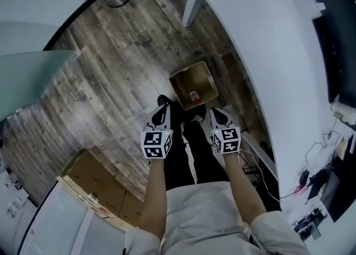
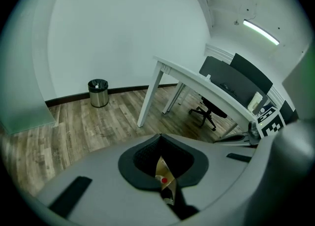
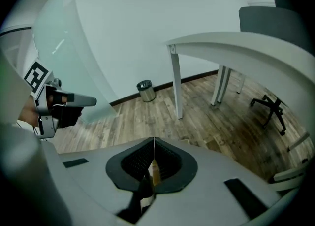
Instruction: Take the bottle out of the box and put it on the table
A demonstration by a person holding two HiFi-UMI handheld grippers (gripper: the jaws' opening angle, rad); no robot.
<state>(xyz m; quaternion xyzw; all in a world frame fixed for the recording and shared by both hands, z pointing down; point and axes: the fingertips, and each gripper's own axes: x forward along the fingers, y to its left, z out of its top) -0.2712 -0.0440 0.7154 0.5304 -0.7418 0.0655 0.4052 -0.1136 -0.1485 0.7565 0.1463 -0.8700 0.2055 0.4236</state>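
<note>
I am holding my left gripper (image 1: 162, 109) and right gripper (image 1: 216, 114) pinched closed and empty at lower centre of the frame. Just above them the bottle (image 1: 194, 96), red cap up, is standing inside the open box (image 1: 183, 76). I judge this to be the approach. Next, one claw needs opening around the bottle, then lifting it towards the table (image 1: 267, 43) at upper right.

From overhead the bottle (image 1: 194, 96) is just a red dot down in the box (image 1: 206, 79) — way too small to make out its body. Between the jaws of the left gripper (image 2: 160, 135) you only catch a sliver of cardboard and that red cap; the right gripper (image 3: 154, 139) shows even less. The table (image 1: 267, 54) runs off the right edge, and the person's legs (image 1: 189, 154) cover the floor beside the box.
</note>
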